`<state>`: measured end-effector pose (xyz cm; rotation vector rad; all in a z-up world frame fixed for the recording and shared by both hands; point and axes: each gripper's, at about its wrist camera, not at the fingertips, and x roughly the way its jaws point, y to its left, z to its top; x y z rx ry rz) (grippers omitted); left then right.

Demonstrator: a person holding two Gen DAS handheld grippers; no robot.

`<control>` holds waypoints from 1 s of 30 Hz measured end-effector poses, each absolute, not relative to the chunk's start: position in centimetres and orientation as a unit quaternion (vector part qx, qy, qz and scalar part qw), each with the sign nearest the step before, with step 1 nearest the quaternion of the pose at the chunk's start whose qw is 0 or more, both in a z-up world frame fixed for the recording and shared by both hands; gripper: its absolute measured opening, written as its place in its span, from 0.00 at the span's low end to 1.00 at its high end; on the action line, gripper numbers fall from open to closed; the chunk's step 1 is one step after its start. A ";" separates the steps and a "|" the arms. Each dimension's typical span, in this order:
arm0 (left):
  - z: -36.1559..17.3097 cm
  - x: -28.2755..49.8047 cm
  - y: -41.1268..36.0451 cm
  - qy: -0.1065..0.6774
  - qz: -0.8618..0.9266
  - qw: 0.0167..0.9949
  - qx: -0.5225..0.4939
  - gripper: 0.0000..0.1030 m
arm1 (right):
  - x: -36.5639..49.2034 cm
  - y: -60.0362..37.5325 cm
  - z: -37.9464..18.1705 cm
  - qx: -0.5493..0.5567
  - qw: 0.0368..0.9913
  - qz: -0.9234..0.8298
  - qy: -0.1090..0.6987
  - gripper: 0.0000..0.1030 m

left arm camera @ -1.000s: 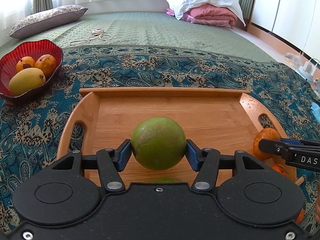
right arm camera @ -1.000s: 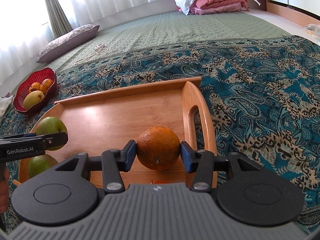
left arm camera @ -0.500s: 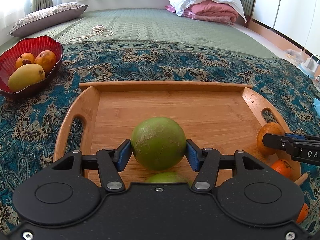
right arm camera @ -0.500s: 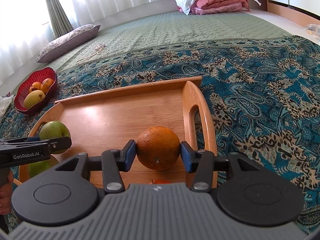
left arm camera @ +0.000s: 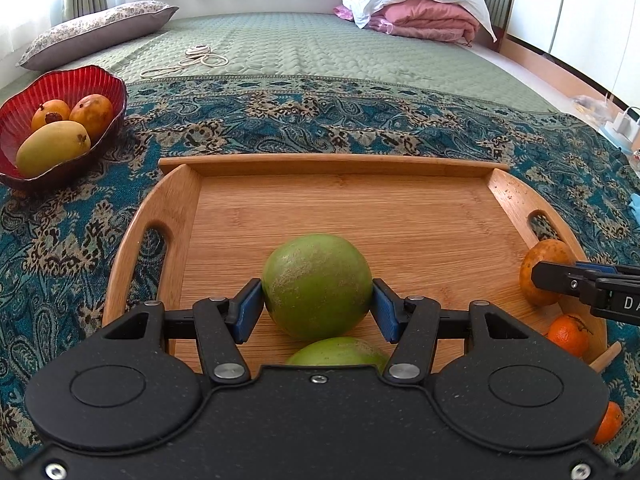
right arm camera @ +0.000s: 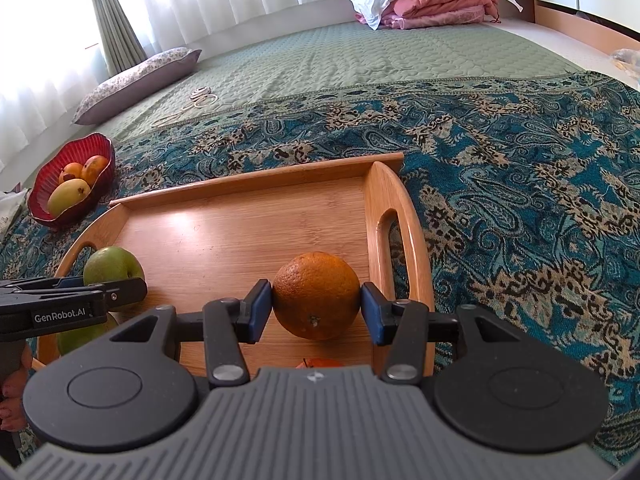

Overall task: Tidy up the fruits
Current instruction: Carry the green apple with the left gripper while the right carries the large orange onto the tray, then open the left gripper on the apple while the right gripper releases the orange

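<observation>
Bedspread tray (right arm camera: pixel 248 240), orange (right arm camera: pixel 316 294) stem-end forward

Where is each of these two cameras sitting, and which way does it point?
Left wrist: on the left gripper, looking down its fingers at a green fruit over the wooden tray; no hand visible.
Right wrist: on the right gripper, facing an orange; fingers show at left.
Shared: tray, red bowl, each other's gripper.

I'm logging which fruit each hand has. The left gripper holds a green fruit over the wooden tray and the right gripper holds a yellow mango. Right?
Not quite: the right gripper holds an orange, as the right wrist view shows. The left gripper does hold a green fruit over the wooden tray.
</observation>
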<state>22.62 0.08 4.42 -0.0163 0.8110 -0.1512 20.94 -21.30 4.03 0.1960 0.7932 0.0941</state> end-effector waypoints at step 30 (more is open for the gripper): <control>7.8 16.3 -0.6 0.317 -0.103 0.943 0.019 0.84 | 16.6 -20.4 6.0 0.026 0.941 0.061 0.333 0.73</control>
